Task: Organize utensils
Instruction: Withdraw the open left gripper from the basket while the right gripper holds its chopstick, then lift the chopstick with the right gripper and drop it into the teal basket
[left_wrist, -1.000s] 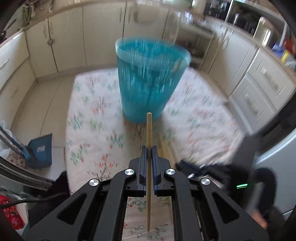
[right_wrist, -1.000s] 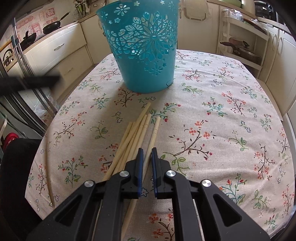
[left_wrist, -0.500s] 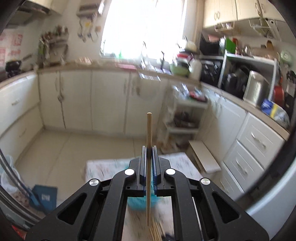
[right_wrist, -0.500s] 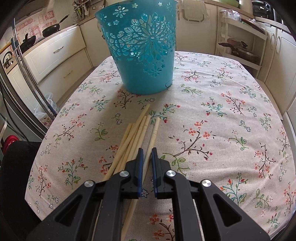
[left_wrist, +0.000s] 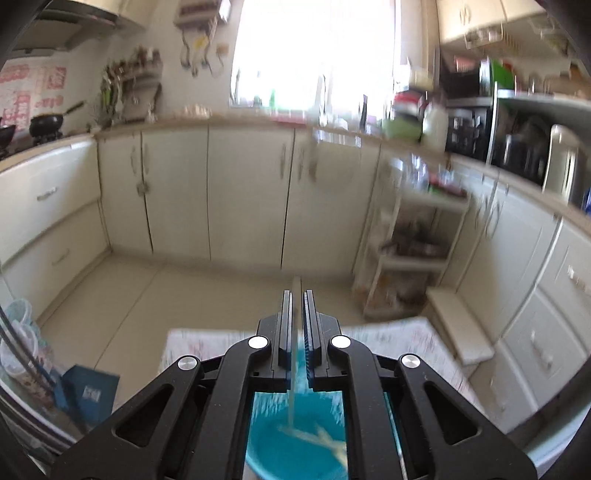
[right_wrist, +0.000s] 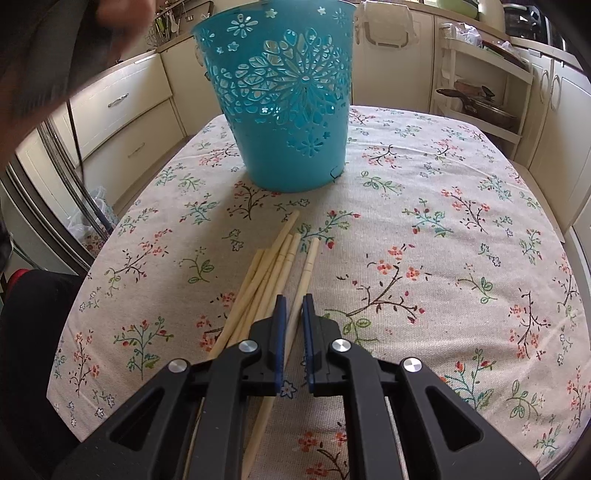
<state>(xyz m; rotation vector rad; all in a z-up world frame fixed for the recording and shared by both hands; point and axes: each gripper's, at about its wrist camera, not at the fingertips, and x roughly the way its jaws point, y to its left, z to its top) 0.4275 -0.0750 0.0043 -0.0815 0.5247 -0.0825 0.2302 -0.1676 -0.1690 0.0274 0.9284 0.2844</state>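
Left gripper above teal basket, jaws parted, blurred chopstick dropping between; right gripper jaws narrow, straddling table chopstick lengthwise.

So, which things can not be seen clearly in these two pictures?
- Left wrist view: the chopstick between the left gripper fingers is motion-blurred; grip unclear.
- The blue basket contents: blurred, partly behind the gripper body.
- Right wrist view: near ends of the chopsticks on the table hide under the right gripper.
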